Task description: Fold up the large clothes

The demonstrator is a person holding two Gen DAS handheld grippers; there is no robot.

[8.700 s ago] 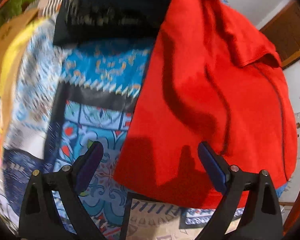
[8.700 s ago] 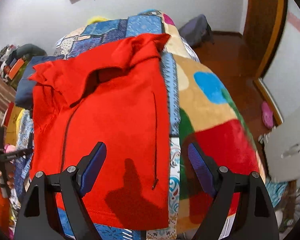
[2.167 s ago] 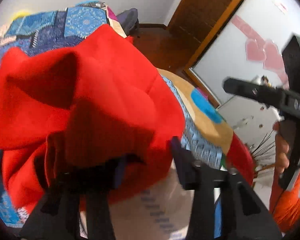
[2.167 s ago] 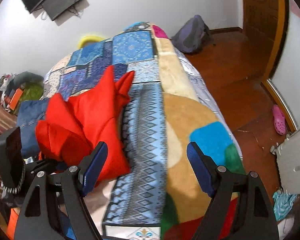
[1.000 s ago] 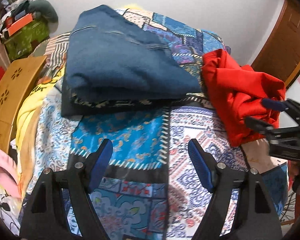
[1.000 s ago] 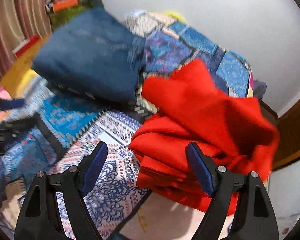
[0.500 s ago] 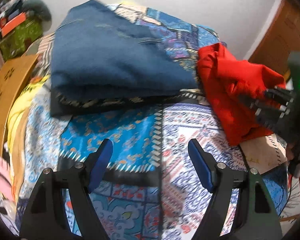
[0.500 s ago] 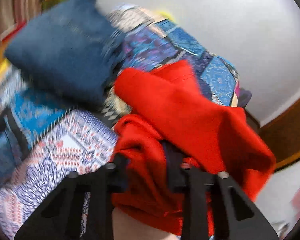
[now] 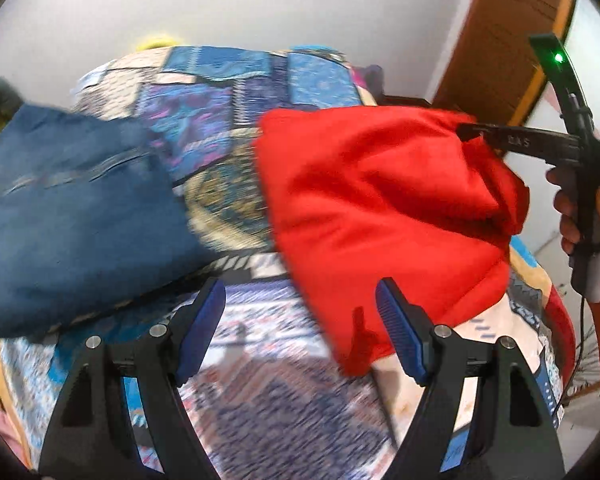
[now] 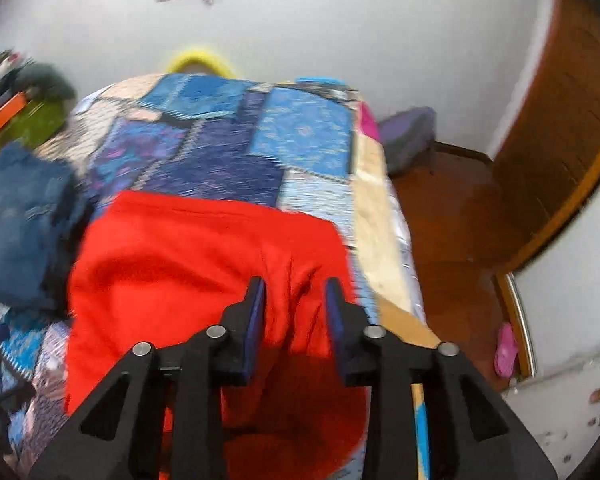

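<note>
Half a second ago the red garment (image 9: 380, 208) sat further off to the right in the left wrist view; it has since come closer, and now fills the middle and right of that view, bunched and lifted at its right end. Both views have swung round toward the head of the bed.

The right gripper (image 10: 294, 300) is narrowed down on a fold of the red cloth, its blue pads pressing a ridge of fabric between them with only a slim gap showing. In the left wrist view the same tool reaches in from the right edge, its black tip buried in the garment's upper right corner, with the person's hand (image 9: 580, 216) wrapped round the handle.

The left gripper (image 9: 300, 320) hangs wide open with nothing between its fingers. Its right finger (image 9: 400, 336) lies just in front of the garment's lower edge; whether it touches the cloth cannot be told.

The garment lies toward the right side of the bed, on the patchwork bedspread (image 10: 220, 136), with its right edge near the bed's right edge. A folded blue garment (image 9: 68, 208) sits on the left side of the bed, just beside the red one with a strip of bedspread between them. Both views are blurred.
</note>
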